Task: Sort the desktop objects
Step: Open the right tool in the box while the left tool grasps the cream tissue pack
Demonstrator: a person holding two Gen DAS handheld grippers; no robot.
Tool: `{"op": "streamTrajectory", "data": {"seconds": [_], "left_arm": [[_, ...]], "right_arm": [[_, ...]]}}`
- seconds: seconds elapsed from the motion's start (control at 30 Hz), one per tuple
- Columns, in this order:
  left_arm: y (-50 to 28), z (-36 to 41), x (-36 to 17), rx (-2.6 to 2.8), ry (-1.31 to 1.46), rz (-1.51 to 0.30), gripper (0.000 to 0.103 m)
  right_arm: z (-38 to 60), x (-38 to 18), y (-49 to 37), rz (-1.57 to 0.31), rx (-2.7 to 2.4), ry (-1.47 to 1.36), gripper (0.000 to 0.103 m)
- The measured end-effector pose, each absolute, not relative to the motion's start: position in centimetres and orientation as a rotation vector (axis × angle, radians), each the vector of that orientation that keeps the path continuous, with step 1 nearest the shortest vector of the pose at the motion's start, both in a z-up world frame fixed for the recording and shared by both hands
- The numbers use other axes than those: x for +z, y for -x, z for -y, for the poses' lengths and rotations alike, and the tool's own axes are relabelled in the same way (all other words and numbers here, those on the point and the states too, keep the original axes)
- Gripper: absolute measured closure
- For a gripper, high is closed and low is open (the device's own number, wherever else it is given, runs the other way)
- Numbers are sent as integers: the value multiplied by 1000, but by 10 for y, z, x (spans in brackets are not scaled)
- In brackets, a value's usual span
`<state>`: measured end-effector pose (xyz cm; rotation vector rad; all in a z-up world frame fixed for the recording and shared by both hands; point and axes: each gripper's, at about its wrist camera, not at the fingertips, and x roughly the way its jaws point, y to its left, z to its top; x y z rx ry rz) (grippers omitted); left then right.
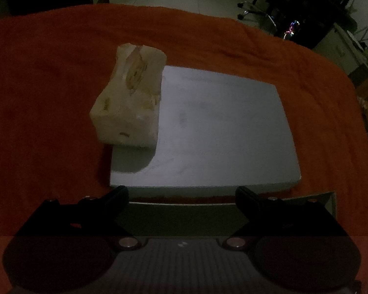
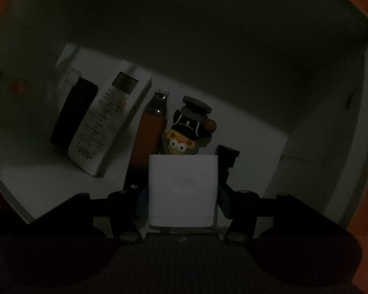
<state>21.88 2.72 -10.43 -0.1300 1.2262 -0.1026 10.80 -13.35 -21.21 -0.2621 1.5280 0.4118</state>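
In the left wrist view my left gripper is open and empty, just short of a flat grey-white board on the orange cloth. A soft white tissue pack lies on the board's left edge. In the right wrist view my right gripper is shut on a white square pack and holds it inside a white box. In the box lie a white remote, a black flat device, an orange-and-black pen-like item and a small toy figure.
The orange cloth covers the table to its far edge. Beyond it are a dim floor, office chair legs and cabinets at the right. The box walls stand close around my right gripper.
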Motion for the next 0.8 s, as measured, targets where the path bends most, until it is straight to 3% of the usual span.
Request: {"op": "streamTrajectory", "data": {"seconds": [0.33, 0.8], "left_arm": [[-219, -32, -101, -106, 150, -1236, 9], [-230, -81, -90, -13, 268, -1197, 9]], "right_arm": [[141, -201, -119, -1555, 400, 228, 40], [136, -67, -204, -1323, 565, 97, 43]]}}
